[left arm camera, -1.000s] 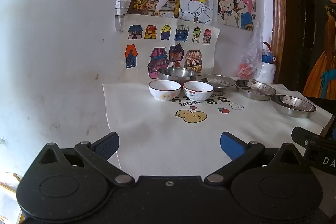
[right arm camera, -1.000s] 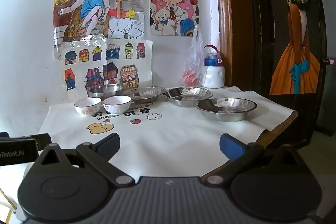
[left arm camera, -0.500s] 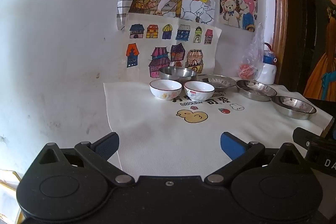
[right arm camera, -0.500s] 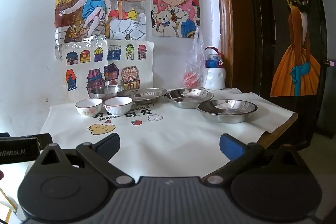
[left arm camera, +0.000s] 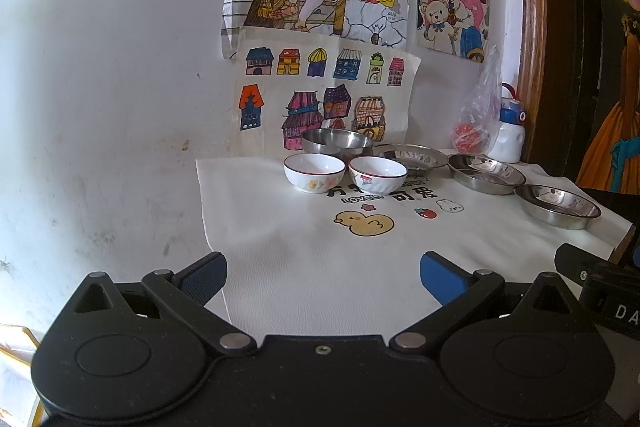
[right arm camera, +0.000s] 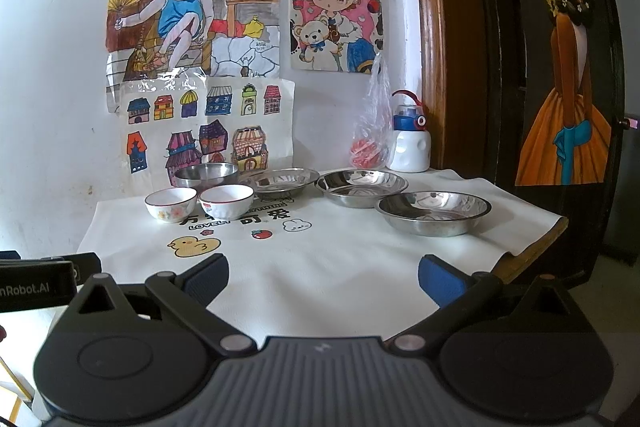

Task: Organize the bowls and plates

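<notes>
Nearest the cameras, both tools hung over the near edge of the desk (right arm camera: 320, 267), which was covered with a white printed cloth. The left hand-held gripper (left arm camera: 322, 277) stood wide, nothing between its blue pads; the right hand-held gripper (right arm camera: 323, 277) was likewise wide and empty. Neither touched any dish.

All the dishes lay ahead, toward the far side of the desk by the wall, well apart from both tools. Two white bowls sat side by side and close together at the far left: the floral bowl (left arm camera: 314, 172) and, just right of it, the red-label bowl (left arm camera: 377, 174). They lay almost straight ahead of the left tool, so I judged that hand the nearer one for them. Both looked empty and upright.

On the right the near plate (right arm camera: 434, 213), a shallow steel dish, sat closest to the desk's right edge and ahead-right of the right tool, so that hand seemed better placed for it. Farther back and left of it came the middle plate (right arm camera: 361, 187), then the far plate (right arm camera: 282, 183), the three running in a diagonal line toward the wall. All three looked empty. Being round, none had a long axis to line up with; a rim pinch would probably serve.

Farthest, just behind the white bowls, stood a deeper steel bowl (right arm camera: 207, 175), its inside hidden from view.
</notes>
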Demonstrator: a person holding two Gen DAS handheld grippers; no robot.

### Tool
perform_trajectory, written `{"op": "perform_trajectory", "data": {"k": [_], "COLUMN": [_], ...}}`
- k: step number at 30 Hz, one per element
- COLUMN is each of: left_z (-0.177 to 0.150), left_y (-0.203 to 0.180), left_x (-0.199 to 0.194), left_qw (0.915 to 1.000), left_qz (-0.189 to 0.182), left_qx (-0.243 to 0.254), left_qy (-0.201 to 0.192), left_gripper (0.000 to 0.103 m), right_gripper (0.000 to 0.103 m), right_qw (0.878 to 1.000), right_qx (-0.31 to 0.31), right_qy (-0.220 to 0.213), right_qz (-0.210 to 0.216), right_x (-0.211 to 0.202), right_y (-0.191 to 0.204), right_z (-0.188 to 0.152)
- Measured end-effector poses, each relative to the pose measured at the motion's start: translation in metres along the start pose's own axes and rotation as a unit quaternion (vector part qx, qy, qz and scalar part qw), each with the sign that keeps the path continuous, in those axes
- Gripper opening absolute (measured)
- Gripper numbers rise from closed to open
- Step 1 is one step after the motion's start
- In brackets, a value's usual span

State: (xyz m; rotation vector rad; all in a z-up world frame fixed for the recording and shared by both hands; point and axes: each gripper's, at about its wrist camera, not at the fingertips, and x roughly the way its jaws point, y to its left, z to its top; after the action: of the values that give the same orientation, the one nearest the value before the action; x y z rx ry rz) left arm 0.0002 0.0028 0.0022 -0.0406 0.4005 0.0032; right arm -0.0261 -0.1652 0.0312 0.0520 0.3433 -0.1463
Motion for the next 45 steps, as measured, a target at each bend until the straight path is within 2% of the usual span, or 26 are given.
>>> {"op": "perform_trajectory", "data": {"k": [45], "left_z": [0.001], "left_y": [0.002], "left_x": [0.001], "left_qw": [1.0], "left_qz": [0.0], "left_qx": [-0.003], "left_qy": [-0.001], "left_gripper": [0.102], "right_gripper": [0.103], "right_qw": [1.0], "right_qx": [-0.003], "right_qy": [0.001], "right_qz": [-0.001], "right_x": [-0.001], "right_y": [0.004], "right_z": [0.001]}}
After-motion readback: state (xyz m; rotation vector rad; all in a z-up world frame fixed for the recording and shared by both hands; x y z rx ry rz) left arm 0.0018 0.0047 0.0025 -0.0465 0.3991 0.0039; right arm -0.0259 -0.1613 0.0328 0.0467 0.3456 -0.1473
